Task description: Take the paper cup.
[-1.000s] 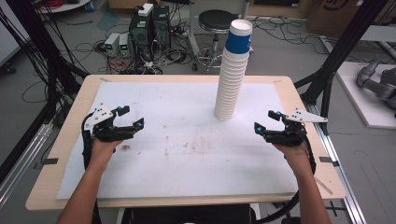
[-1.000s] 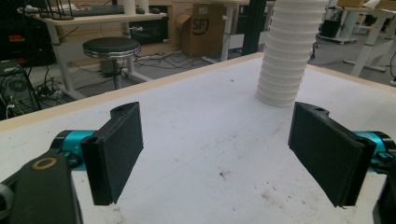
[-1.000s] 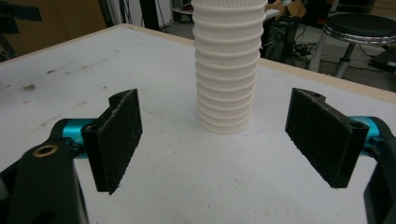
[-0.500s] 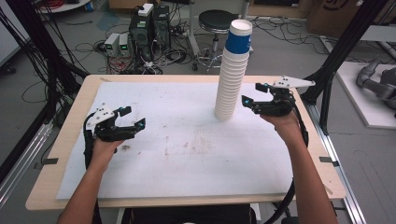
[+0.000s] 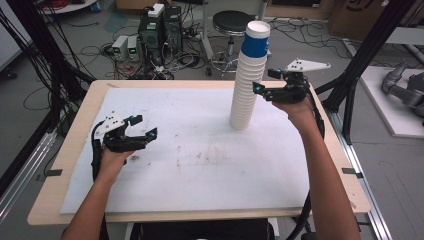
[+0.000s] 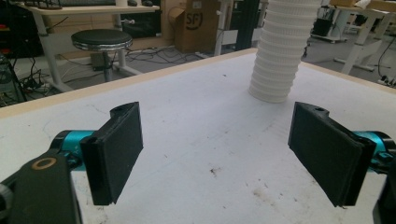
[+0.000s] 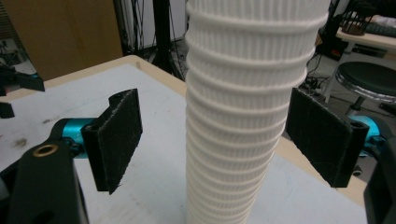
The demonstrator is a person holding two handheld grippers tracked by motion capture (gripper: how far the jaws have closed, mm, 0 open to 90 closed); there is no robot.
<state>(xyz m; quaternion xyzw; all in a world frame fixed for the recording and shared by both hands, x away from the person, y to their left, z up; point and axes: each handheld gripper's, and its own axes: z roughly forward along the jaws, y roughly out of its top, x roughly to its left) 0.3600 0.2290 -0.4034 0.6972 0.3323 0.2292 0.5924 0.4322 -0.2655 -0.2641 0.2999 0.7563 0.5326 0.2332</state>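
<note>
On the wooden table [image 5: 70, 150], a big white sheet [image 5: 200, 185] is covering almost all of the top, and some dark stains [image 5: 200, 155] are showing near its middle. From the middle of the sheet, a tall stack of white ribbed paper cups [image 5: 246, 95] is standing at about 1 o'clock, with its base resting on the sheet; the cup at the very top is wearing a blue band. The stack is leaning a little, its top more to the right than its base.

At about 2 o'clock from the middle, the right gripper [image 5: 264, 84] is hanging raised beside the upper half of the stack, held by the person's right hand [image 5: 295, 106]. In the right gripper view, its two black pads [image 7: 116, 140] are standing spread wide, one on each side of the stack [image 7: 243, 116], and a gap is showing between each pad and the cups, so they are not pinching anything.

At about 9 o'clock, the left gripper [image 5: 144, 126] is staying low over the sheet in the person's left hand [image 5: 112, 162], well apart from the cups. In the left gripper view, its pads [image 6: 116, 151] are also spread wide with nothing between them, and the base of the stack [image 6: 280, 60] is standing farther ahead.
</note>
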